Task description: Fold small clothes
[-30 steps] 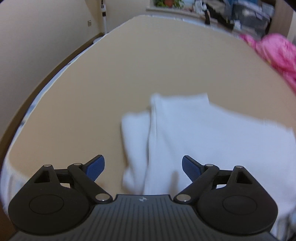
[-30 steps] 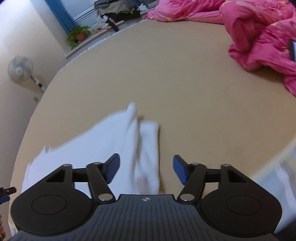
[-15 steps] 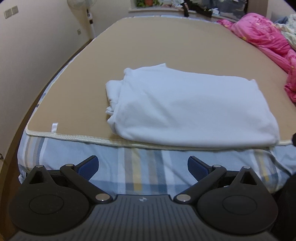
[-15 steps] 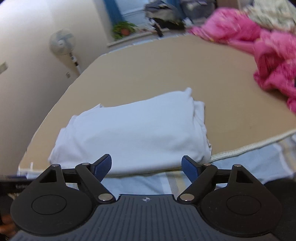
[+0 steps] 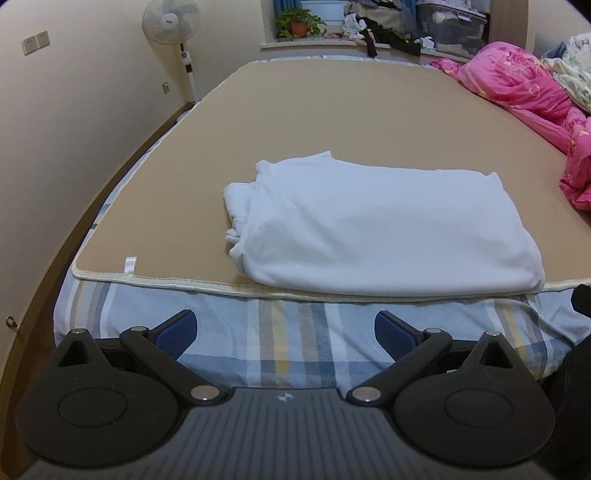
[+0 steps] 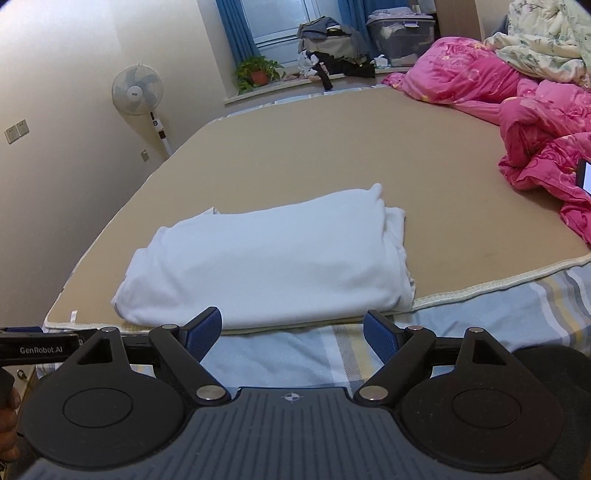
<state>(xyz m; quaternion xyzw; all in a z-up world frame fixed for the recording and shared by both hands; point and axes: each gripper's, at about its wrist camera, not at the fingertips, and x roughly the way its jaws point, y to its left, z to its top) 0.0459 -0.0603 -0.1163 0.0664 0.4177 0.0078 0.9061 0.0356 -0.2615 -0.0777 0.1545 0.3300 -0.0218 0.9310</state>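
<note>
Tan mat (image 5: 332,122) over plaid sheet (image 5: 295,332) — fan (image 5: 171,22) by wall.

Dim, warm indoor light, even across both views; source not visible. Soft, faint shadows only, under the near edge of the white folded garment (image 5: 373,229). No glare. Both views sharp, no motion blur. Strong fisheye bending: wall (image 5: 74,122) and bed edge curve hard at the left. Corners fall to dark vignette. Window (image 6: 280,22) looks dull blue, not bright.
</note>
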